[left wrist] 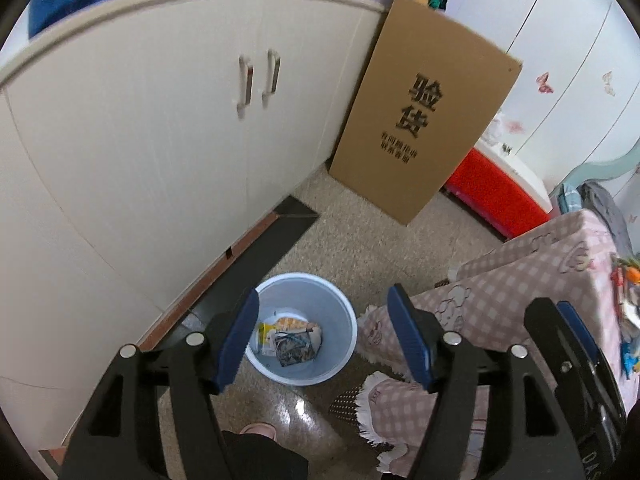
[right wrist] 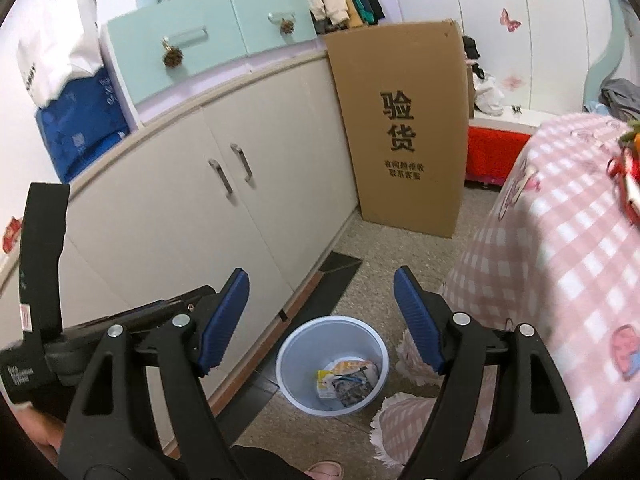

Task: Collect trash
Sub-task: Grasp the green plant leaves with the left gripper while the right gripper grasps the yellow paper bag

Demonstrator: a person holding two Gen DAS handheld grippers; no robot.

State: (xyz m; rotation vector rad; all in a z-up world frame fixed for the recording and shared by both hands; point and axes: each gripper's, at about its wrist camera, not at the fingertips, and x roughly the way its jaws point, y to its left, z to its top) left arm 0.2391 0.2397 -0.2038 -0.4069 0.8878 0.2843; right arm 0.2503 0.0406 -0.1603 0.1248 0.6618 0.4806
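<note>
Left tongs: I hold them high, tilted down toward the floor, blue ribbed pads spread wide on black plastic arms with silver rivets; released, nothing between them. The right tongs' black frame shows at the right edge of this view.

Right tongs: same pose beside them, aimed downward, pads well apart and unloaded. The left unit's black body, with a strap standing up from it, sits at the left edge of my right view.

Slipper: pink, at the bottom edge below the tongs.

Bin: round, pale blue plastic, smooth walls, upright on the floor under both tongs, near the cabinet's base and just beside the hanging cloth.

Trash: lies at the bottom of the bin; crumpled printed wrappers, one yellow-and-white, one dark and patterned.

Floor: speckled stone, glossy in one patch; a dark flat strip runs along the cabinet foot.

Cloth: pink-and-white checked fabric with cartoon prints and a fringed hem, draped to my right, its lower edge close to the bin.

Cabinet: white, two doors with metal bar handles, left of the bin.

Cardboard box: tall, flat, brown, printed with black characters, leaning upright at the cabinet's far end.

Red box: beyond the cardboard.

Drawers: mint green, atop the cabinet.
</note>
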